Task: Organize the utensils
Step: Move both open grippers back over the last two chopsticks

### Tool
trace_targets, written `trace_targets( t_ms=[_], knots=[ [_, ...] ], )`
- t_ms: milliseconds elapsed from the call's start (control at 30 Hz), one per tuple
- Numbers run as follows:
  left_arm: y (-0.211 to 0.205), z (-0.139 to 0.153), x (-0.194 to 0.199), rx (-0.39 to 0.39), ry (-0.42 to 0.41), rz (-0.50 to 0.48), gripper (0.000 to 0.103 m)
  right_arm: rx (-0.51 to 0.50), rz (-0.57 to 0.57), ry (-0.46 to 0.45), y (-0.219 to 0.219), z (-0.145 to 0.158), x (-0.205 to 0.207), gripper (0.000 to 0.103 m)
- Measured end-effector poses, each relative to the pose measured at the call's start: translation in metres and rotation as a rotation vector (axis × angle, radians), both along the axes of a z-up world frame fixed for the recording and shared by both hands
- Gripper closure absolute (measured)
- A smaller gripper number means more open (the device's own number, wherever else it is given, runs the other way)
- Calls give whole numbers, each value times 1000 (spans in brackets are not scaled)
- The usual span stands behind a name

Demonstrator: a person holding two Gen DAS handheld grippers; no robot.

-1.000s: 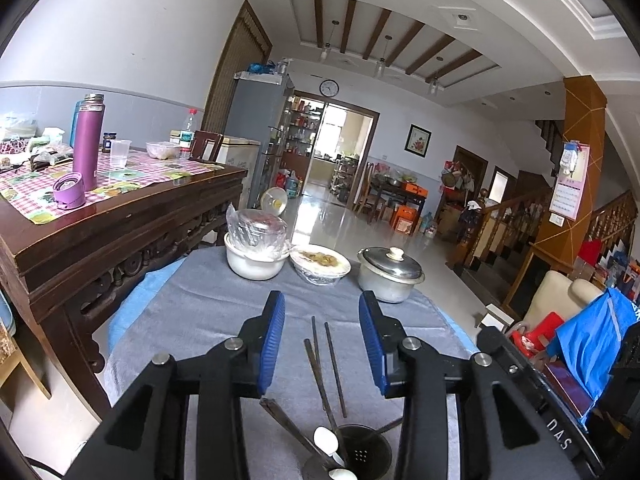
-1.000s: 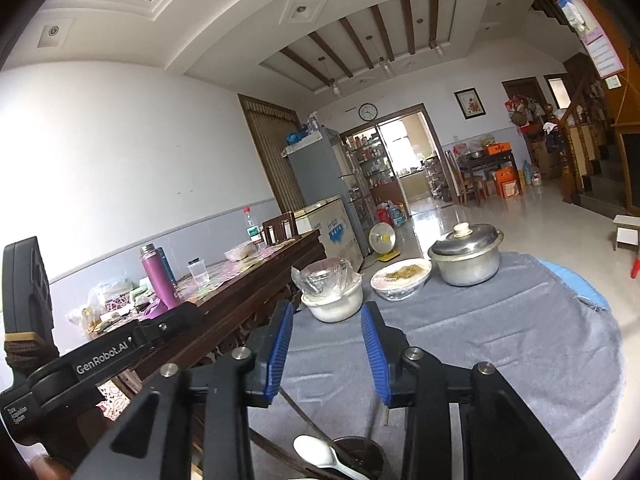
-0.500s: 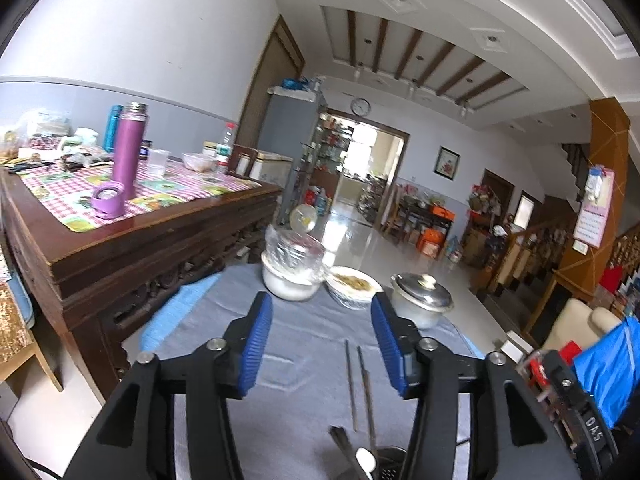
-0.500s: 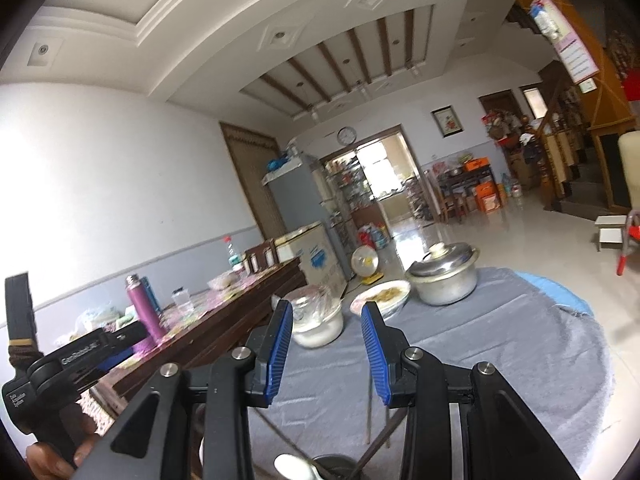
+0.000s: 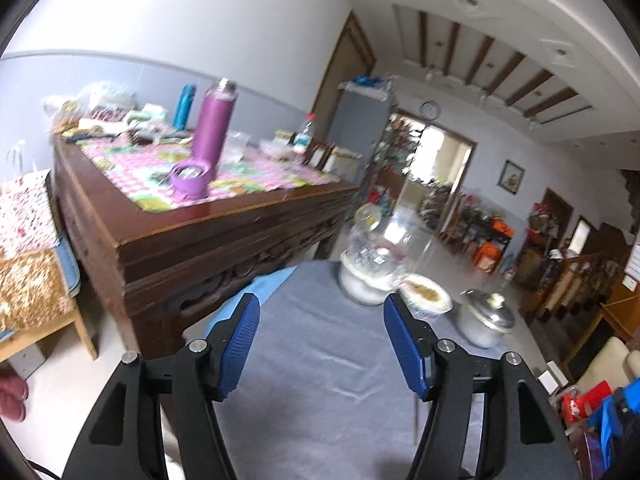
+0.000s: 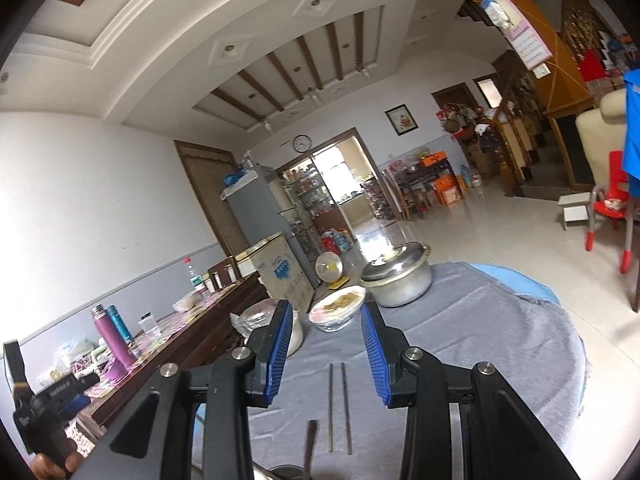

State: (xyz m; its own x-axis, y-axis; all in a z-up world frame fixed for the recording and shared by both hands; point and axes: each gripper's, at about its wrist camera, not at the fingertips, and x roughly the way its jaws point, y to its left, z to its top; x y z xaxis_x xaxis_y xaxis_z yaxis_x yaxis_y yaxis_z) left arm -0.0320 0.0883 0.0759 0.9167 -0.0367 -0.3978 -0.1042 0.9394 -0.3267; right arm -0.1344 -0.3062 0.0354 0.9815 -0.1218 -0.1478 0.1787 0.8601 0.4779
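Note:
Two chopsticks (image 6: 338, 408) lie side by side on the grey cloth (image 6: 480, 360), seen through the gap of my right gripper (image 6: 326, 350). That gripper is open and holds nothing. A dark utensil handle (image 6: 310, 444) sticks up at the bottom edge, above a dark holder rim (image 6: 284, 472). My left gripper (image 5: 322, 344) hovers over the grey cloth (image 5: 320, 380); its jaws are opening and nothing is between them. A thin chopstick end (image 5: 414, 412) shows beside its right finger. In the right wrist view the left gripper's body (image 6: 52, 396) shows at far left, held by a hand.
At the cloth's far edge stand a plastic-covered white bowl (image 5: 368, 280), a bowl of food (image 5: 426, 300) and a lidded steel pot (image 5: 486, 320). A carved wooden sideboard (image 5: 200, 248) with a purple flask (image 5: 212, 128) borders the left. A red chair (image 6: 612, 200) stands on the floor at right.
The left view has swung left and its jaws have widened; the holder, spoon and most chopsticks have left that view. The right view shifted, and the spoon dropped out of sight.

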Motion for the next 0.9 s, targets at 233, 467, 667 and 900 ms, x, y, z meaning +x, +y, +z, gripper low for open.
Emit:
trace_targets(
  t_ms=[233,467,667,900],
  knots=[
    [3,-34,21,17,137,12,38,72,-32,40,-24,-14,2,65],
    [-7,-55,34,49,223,-13,38,143,-31,96,-40,-33,11,65],
    [-11,-73,46,72,282,-25,38,206,-16,157,-52,-54,25,65],
    [-16,-99,65,95,352,-44,38,296,7,249,-66,-91,48,65]
  ],
)
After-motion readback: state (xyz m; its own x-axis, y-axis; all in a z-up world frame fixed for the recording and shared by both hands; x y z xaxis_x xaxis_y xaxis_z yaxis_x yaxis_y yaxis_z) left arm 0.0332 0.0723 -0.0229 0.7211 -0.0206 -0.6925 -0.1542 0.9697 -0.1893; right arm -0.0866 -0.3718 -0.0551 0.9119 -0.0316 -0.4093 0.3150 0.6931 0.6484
